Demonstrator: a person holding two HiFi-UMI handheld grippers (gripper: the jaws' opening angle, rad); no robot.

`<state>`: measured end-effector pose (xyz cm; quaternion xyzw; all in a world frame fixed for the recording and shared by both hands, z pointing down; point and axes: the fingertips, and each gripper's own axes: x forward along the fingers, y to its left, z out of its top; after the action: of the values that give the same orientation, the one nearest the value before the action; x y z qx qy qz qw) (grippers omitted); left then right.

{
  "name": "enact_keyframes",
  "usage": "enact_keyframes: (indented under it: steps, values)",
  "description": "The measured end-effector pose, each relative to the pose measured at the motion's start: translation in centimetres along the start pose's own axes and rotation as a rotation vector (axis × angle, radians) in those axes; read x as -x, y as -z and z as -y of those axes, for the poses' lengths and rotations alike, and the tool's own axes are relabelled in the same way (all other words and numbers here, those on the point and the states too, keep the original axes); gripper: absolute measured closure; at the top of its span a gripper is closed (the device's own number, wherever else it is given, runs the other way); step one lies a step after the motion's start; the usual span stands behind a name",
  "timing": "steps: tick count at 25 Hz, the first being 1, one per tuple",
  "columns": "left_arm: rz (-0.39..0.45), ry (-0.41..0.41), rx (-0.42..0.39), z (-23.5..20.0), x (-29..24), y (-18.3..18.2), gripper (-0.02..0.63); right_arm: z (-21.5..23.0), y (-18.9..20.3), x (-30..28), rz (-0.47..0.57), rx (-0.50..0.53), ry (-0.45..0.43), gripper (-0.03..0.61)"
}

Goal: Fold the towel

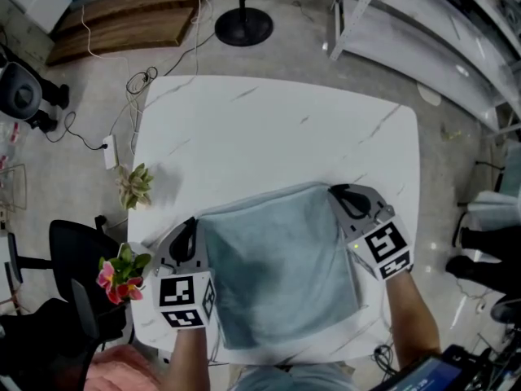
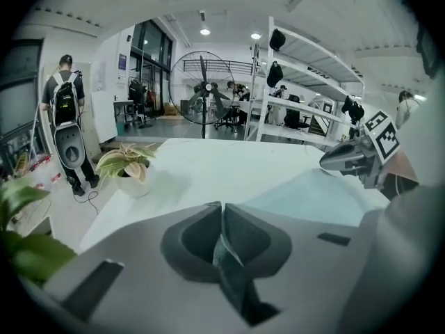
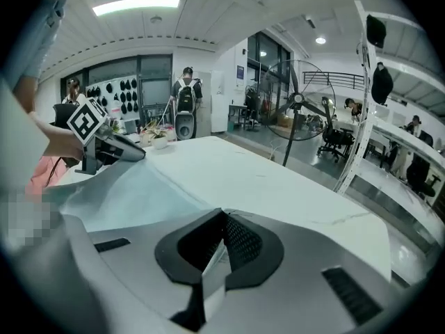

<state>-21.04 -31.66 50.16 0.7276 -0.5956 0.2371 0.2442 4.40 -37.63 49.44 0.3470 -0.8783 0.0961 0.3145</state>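
Grey-blue towel (image 1: pixel 281 267) lies spread on the white tabletop (image 1: pixel 244 129), up against the near edge and a little right of middle.

My left gripper (image 1: pixel 189 228) is at the towel's far left corner. Its jaws are closed tight, with a pinch of cloth squeezed between the pads.

My right gripper (image 1: pixel 339 192) is at the far right corner, clamped the same way on a fold of the towel's edge.

A small potted plant (image 1: pixel 136 186) stands at the left edge. A pink-flowered plant (image 1: pixel 118 274) is by the near left corner; I can't tell whether it stands on the tabletop.
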Motion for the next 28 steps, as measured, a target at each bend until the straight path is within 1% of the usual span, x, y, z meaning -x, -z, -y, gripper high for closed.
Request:
enact_keyframes:
  steps: [2, 4, 6, 7, 8, 9, 11, 15, 17, 18, 20, 21, 22, 23, 25, 27, 28]
  values:
    - [0.015, 0.0, 0.0, 0.1, 0.3, -0.2, 0.592, 0.1, -0.1, 0.3, 0.011, -0.027, 0.0, 0.558]
    - [0.02, 0.004, 0.005, 0.0, 0.4, -0.2, 0.592, 0.0, 0.3, 0.2, -0.011, -0.06, -0.03, 0.495]
    - [0.036, 0.006, 0.012, -0.1, 0.6, -0.5, 0.592, -0.5, 0.9, -0.3, -0.042, -0.063, -0.074, 0.463]
    - [0.047, 0.006, 0.014, -0.2, 0.8, -0.8, 0.594, -0.9, 1.1, -0.6, -0.058, -0.045, -0.09, 0.459]
    - [0.057, 0.006, 0.015, -0.3, 0.9, -1.1, 0.594, -1.2, 1.2, -0.8, -0.069, -0.018, -0.094, 0.486]
    - [0.066, 0.006, 0.016, -0.3, 1.1, -1.3, 0.594, -1.3, 1.1, -0.9, -0.07, 0.011, -0.088, 0.562]
    - [0.083, 0.003, 0.018, -0.3, 1.5, -1.8, 0.594, -1.3, 0.4, -0.4, -0.037, 0.039, -0.063, 0.563]
    - [0.123, -0.009, 0.028, -0.8, 2.5, -2.7, 0.594, -0.2, -2.2, 0.9, 0.07, 0.029, 0.008, 0.565]
    - [0.119, -0.017, 0.03, -1.1, 2.3, -2.6, 0.594, 0.1, -2.2, 0.6, 0.064, 0.014, 0.006, 0.563]
    - [0.112, -0.02, 0.029, -1.3, 2.0, -2.4, 0.594, 0.0, -1.9, 0.2, 0.047, 0.007, -0.011, 0.556]
    - [0.098, -0.024, 0.022, -1.5, 1.4, -2.1, 0.594, -0.6, -0.7, -0.9, -0.004, -0.008, -0.059, 0.5]
    - [0.093, -0.026, 0.017, -1.5, 1.1, -2.0, 0.594, -0.9, 0.0, -1.4, -0.032, -0.009, -0.079, 0.458]
    - [0.089, -0.028, 0.012, -1.6, 0.9, -2.0, 0.594, -1.2, 0.5, -1.9, -0.053, 0.0, -0.093, 0.443]
    - [0.087, -0.03, 0.011, -1.6, 0.8, -2.0, 0.594, -1.5, 0.7, -2.3, -0.064, 0.017, -0.098, 0.449]
    - [0.091, -0.035, 0.013, -1.8, 0.8, -2.0, 0.594, -1.8, 0.2, -2.3, -0.044, 0.06, -0.088, 0.546]
    - [0.107, -0.043, 0.016, -2.0, 1.0, -2.3, 0.594, -1.5, -1.2, -1.5, 0.009, 0.088, -0.055, 0.549]
    - [0.117, -0.048, 0.017, -2.2, 1.1, -2.4, 0.594, -1.3, -1.9, -1.1, 0.033, 0.087, -0.033, 0.549]
